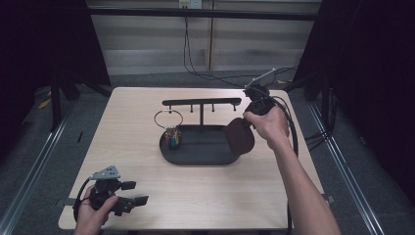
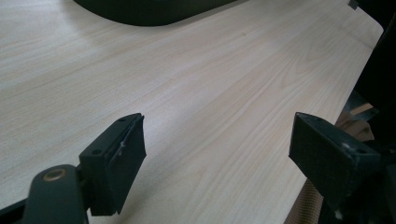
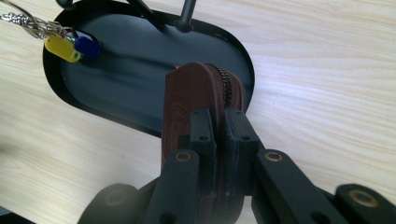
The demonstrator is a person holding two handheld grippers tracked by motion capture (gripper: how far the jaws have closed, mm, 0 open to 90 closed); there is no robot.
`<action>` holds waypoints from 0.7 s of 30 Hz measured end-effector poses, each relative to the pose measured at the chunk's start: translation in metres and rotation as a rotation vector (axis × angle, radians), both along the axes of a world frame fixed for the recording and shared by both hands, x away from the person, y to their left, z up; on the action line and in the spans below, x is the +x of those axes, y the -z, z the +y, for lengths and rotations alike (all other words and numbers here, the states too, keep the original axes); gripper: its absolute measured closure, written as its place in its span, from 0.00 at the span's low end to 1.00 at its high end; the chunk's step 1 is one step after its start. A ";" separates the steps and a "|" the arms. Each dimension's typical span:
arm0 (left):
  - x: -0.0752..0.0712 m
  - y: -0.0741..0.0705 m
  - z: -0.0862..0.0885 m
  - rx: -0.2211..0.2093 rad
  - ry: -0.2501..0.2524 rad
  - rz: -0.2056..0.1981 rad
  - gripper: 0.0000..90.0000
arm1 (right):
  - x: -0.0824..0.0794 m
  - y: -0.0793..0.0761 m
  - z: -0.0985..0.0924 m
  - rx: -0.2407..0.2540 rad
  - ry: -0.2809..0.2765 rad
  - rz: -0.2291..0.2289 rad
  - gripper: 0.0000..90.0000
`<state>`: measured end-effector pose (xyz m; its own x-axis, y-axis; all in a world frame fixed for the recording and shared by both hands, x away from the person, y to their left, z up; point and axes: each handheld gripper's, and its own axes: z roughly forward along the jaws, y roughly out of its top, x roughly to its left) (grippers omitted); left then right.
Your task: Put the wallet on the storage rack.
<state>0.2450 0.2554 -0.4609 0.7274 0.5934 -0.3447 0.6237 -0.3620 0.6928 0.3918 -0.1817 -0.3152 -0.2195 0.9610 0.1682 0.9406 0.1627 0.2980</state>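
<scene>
The brown zipped pouch point(image 3: 196, 100) hangs in the air over the right end of the black oval tray point(image 1: 195, 157), edge-on to the right gripper's camera so that its zipper teeth run up the curved rim. The right gripper point(image 3: 219, 135) has it pinched: the 2 black jaws are drawn almost together, with only the thin edge of the pouch squeezed between their pads. From above, the pouch point(image 1: 240, 136) shows as a dark rounded flap hanging below the person's right hand point(image 1: 268, 125), which wraps the gripper body point(image 1: 258, 105) near the far right side of the table point(image 1: 147, 196). The tray carries a T-shaped rack point(image 1: 201, 103) with small pegs under its bar. At the tray's left end sits a wire key ring point(image 1: 168, 117) with a bunch of coloured tags point(image 1: 172, 138); in the right gripper view a yellow tag point(image 3: 63, 49) and a blue tag point(image 3: 87, 46) lie on the tray floor. Well apart, at the near left corner of the table, the left hand point(image 1: 90, 213) holds the left gripper point(image 2: 215, 154) low over bare wood, its 2 jaws spread wide with nothing between them.
</scene>
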 end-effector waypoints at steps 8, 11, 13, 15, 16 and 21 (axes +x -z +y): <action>-0.001 -0.001 -0.001 0.000 0.005 -0.002 0.20 | 0.008 0.005 -0.002 0.088 0.007 -0.017 0.93; -0.001 -0.001 -0.001 0.000 0.007 -0.003 0.20 | 0.010 0.006 -0.003 0.099 0.017 -0.019 0.93; -0.001 -0.001 0.000 -0.001 0.011 -0.006 0.20 | 0.011 0.008 -0.005 0.116 0.026 -0.026 0.93; -0.001 -0.001 0.000 -0.005 0.006 -0.005 0.20 | 0.014 0.013 -0.007 0.139 0.039 -0.030 0.93; -0.001 -0.001 0.000 -0.001 0.011 -0.004 0.20 | 0.015 0.014 -0.007 0.141 0.043 -0.030 0.93; -0.001 -0.001 0.001 -0.006 0.006 -0.003 0.20 | 0.019 0.022 -0.005 0.163 0.040 -0.029 0.93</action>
